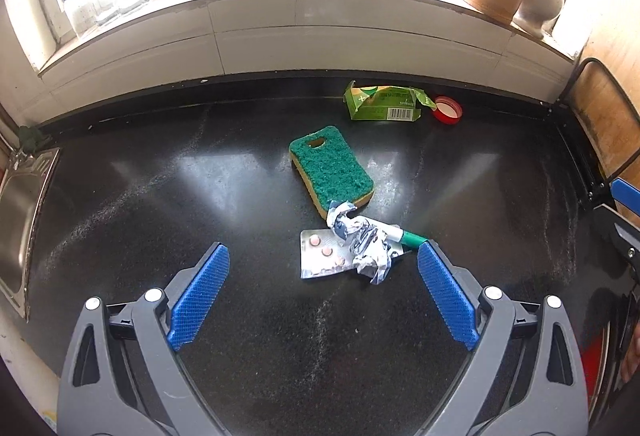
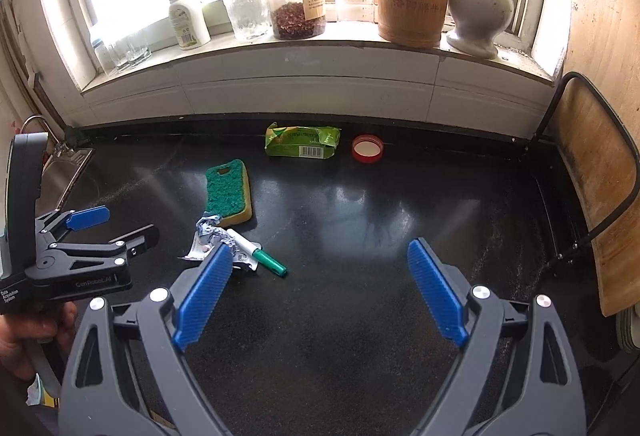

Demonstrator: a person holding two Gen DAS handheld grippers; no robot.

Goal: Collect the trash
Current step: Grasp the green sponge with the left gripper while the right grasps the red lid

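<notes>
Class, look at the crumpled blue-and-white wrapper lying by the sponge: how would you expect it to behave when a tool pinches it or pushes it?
The crumpled wrapper looks thin and creased, so it would probably squash flat rather than resist a pinch. It seems very light, so a push may just slide it across the smooth black counter. It overlaps the blister pack and marker, so it might drag those along.

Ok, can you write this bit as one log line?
left hand-held gripper: open, near wrapper | right hand-held gripper: open, empty | carton, cap: on counter

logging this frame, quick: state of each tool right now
left tool: open, holding nothing
right tool: open, holding nothing
</notes>
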